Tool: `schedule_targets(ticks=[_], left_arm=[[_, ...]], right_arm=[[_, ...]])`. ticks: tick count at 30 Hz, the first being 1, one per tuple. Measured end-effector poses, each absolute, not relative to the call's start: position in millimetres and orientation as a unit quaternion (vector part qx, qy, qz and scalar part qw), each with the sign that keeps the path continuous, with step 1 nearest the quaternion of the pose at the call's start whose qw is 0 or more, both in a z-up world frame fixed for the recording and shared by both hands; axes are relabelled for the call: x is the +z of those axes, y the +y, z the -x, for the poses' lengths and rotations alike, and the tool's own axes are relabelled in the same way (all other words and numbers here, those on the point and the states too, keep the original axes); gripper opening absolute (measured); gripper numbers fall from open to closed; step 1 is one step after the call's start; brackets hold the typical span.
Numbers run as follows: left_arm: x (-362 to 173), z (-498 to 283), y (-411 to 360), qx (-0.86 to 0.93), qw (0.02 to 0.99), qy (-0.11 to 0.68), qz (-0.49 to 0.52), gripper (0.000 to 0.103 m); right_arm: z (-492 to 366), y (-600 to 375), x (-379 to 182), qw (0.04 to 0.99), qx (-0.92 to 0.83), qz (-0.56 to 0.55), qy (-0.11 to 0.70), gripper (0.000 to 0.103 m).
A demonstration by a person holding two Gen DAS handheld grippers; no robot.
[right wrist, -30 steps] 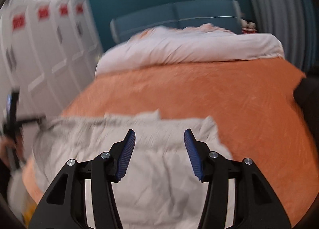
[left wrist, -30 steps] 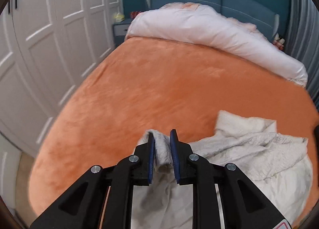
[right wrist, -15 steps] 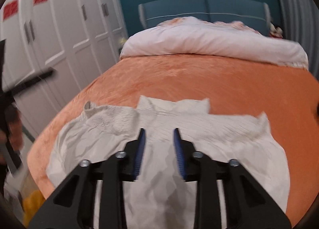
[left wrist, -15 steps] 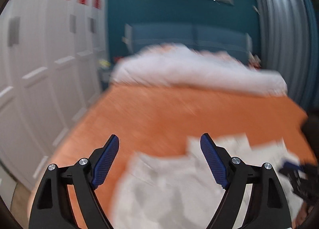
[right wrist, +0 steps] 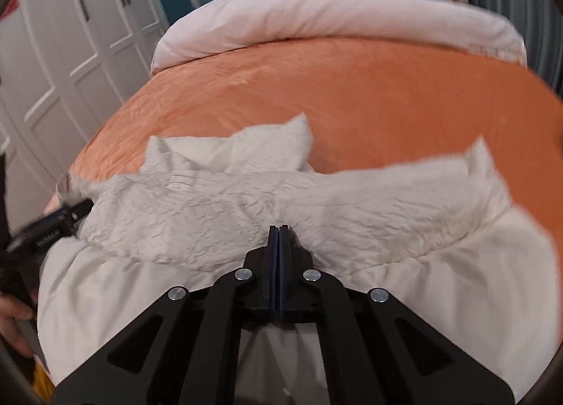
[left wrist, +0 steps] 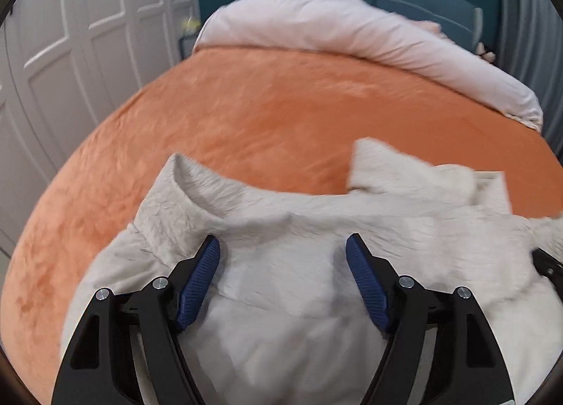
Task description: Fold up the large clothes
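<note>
**The big coat is only partly folded**

A big pale coat (left wrist: 316, 264) lies on the near part of the orange bed (left wrist: 281, 116). It looks puffy and crinkly. One strip of it is turned over across the middle, so a first fold may be started, but I cannot be sure. The rest is wide and lumpy, not a neat pile. A sleeve end (left wrist: 183, 172) pokes out on the far left, and a floppy corner (left wrist: 387, 165) sticks up on the far right. I think most of the folding is left to do.

The left gripper (left wrist: 283, 274) hangs just over the coat with its blue fingers (left wrist: 198, 278) far apart. It is holding nothing.

The right gripper (right wrist: 278, 239) has its two fingers pressed flat together at the edge of the turned-over strip. No cloth shows between them, so I cannot tell if it is pinching the coat or just closed and touching it.

In the right wrist view the coat (right wrist: 316, 215) reaches from the left side of the bed almost to the right. The other tool shows at its left edge.

The white quilt (right wrist: 334, 17) is rolled up at the far end of the bed, well apart from the coat. White closet doors (left wrist: 70, 35) stand on the left.

To finish, the sleeves need tucking in and the coat needs folding smaller.
</note>
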State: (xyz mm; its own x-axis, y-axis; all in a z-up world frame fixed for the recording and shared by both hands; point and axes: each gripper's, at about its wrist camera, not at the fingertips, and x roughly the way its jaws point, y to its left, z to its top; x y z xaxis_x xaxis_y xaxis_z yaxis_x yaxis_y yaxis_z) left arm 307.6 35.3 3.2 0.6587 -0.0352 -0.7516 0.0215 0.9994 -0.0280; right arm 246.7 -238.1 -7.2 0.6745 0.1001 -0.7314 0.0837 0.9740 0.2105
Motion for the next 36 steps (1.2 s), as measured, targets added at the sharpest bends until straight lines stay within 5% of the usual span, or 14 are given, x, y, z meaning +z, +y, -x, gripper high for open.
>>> schedule_targets(ticks=[36], left_arm=[[-37,-316,31,-0.02,0.909,0.416,0.026,0.077]], right_arm=[[-259,-250,-44,0.904,0.022,-0.155,0.397,0.0]])
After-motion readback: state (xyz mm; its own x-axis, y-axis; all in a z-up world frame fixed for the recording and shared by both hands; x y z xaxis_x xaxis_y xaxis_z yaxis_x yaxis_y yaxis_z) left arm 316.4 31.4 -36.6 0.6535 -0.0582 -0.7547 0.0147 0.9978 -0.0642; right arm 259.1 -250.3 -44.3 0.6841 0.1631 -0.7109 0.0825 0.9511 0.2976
